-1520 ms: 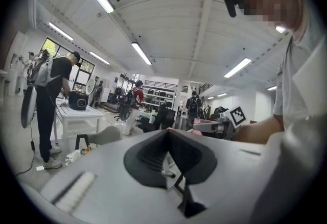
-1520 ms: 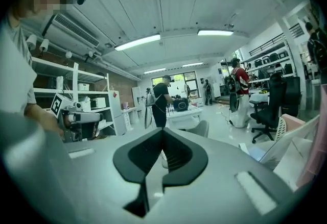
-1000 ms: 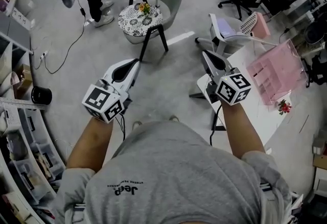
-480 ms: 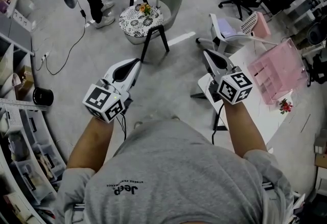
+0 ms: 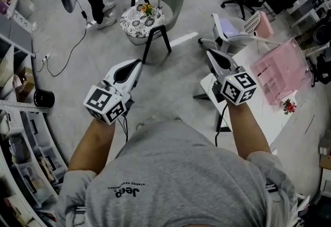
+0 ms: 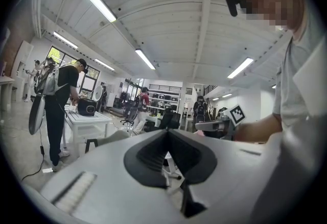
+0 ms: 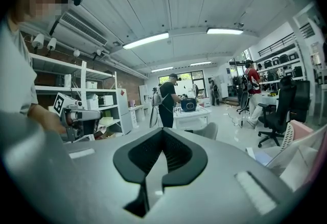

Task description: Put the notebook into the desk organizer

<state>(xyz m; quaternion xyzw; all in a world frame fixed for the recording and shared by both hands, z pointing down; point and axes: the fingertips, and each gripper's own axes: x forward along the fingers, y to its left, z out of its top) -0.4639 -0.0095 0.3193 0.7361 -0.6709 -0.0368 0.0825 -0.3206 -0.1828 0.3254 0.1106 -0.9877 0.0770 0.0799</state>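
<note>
Neither tool has anything in it: the left gripper [image 5: 137,62] has its jaws pressed together on nothing, and the right gripper [image 5: 209,53] is clenched the same way, its own view showing only open room beyond the tips. Both are held up in front of the person's chest, pointing forward over bare floor, so I judge that the task has not properly begun and this is the approach before any pick-up. The pink desk organizer [image 5: 282,68] lies to the right of the right gripper and a little ahead of it, on the white table [image 5: 261,117], whose near corner sits beneath that gripper's marker cube. A small red flower ornament [image 5: 287,108] rests on the table behind the organizer, further to the gripper's right. The notebook is the trouble: I cannot pick it out with certainty in any view, neither on the table nor between either pair of jaws. The next move, then, likely calls for turning toward the table, finding the notebook, and spreading the right gripper's jaws before closing on its edge. The left gripper, well apart on the far side from the table, seems to have no part yet.
</note>
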